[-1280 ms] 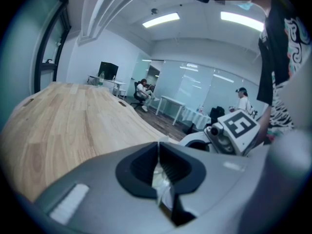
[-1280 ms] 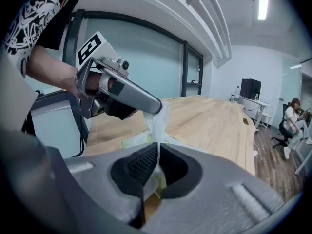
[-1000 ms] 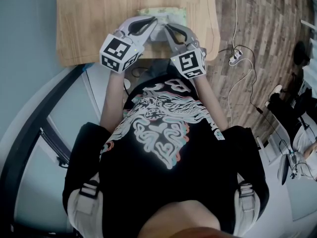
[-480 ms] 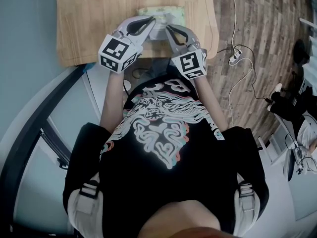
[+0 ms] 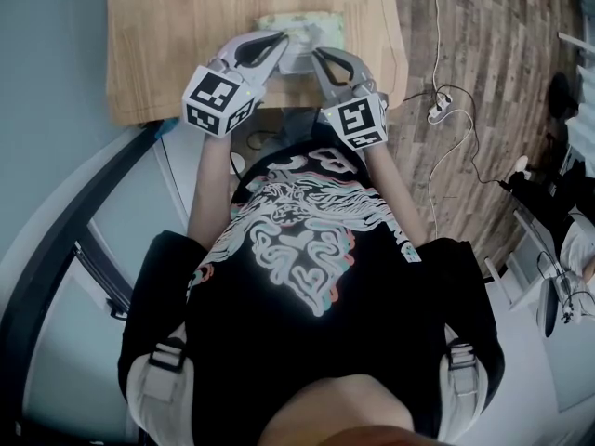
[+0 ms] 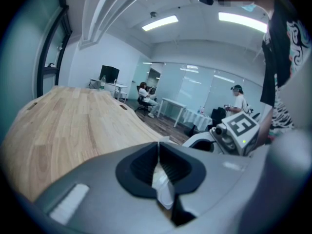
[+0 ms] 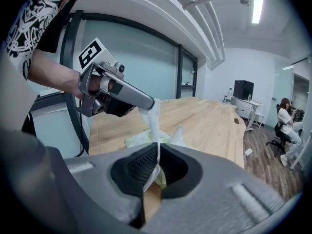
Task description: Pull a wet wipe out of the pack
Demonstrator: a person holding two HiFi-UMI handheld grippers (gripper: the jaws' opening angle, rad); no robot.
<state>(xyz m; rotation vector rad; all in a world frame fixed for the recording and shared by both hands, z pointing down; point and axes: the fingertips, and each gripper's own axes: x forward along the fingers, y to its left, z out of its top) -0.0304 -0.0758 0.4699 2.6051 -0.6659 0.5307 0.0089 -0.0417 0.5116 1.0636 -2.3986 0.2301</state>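
A pale wooden table stands in an office with ceiling lights, desks and seated people far behind; cables trail over the plank floor beside it. The pale green pack lies on the table near its front edge, just ahead of both grippers.

The left gripper has its jaws pressed together, and a crumpled white bit of wipe is pinched between the dark pads, with its end hanging out below them. From the right gripper view, this gripper's tip sits above the pack, and the wipe runs down from it as a taut, twisted strip.

The right gripper is closed too — the lower part of that strip passes between its pads, with no gap showing on either side. The pack's green shows just behind the jaws, with more white wipe bunched up at its top. In the head view the two tips are close together over the pack's near side.
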